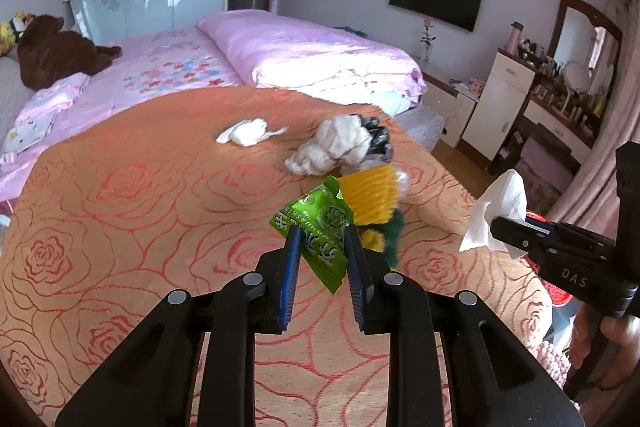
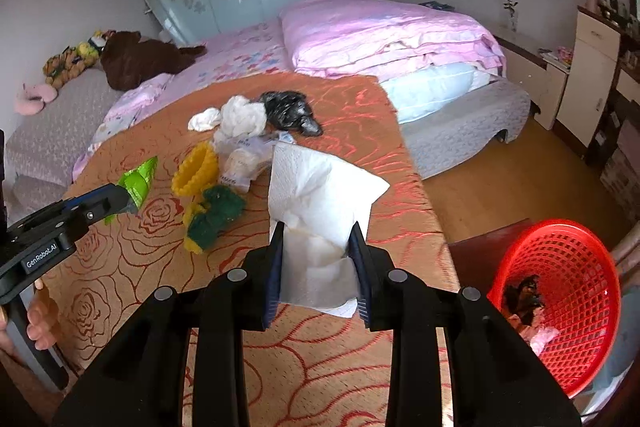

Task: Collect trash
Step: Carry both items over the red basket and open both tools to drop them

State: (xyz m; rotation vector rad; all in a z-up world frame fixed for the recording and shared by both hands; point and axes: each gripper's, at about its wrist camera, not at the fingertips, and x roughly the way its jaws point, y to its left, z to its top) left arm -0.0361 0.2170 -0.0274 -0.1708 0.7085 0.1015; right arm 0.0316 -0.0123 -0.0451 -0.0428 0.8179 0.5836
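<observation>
Over the orange rose-patterned cover [image 1: 120,207] two pieces of trash are held up at once: a green snack wrapper [image 1: 320,231] is pinched in the left tool [image 1: 322,259], and a white paper napkin [image 2: 316,211] is clamped in the right tool [image 2: 318,267]. The pick-up step looks done — the carry to the red basket [image 2: 576,267], seen low at the right edge of the cover, is what is called for next, each tool to be opened over its rim. One basket is counted, with some dark scraps already inside. Left on the cover: two white crumpled wads [image 2: 240,115], one black bag [image 2: 288,111], one clear packet [image 2: 240,159] and a yellow-and-green knitted item [image 2: 204,195] — possibly two pieces.
</observation>
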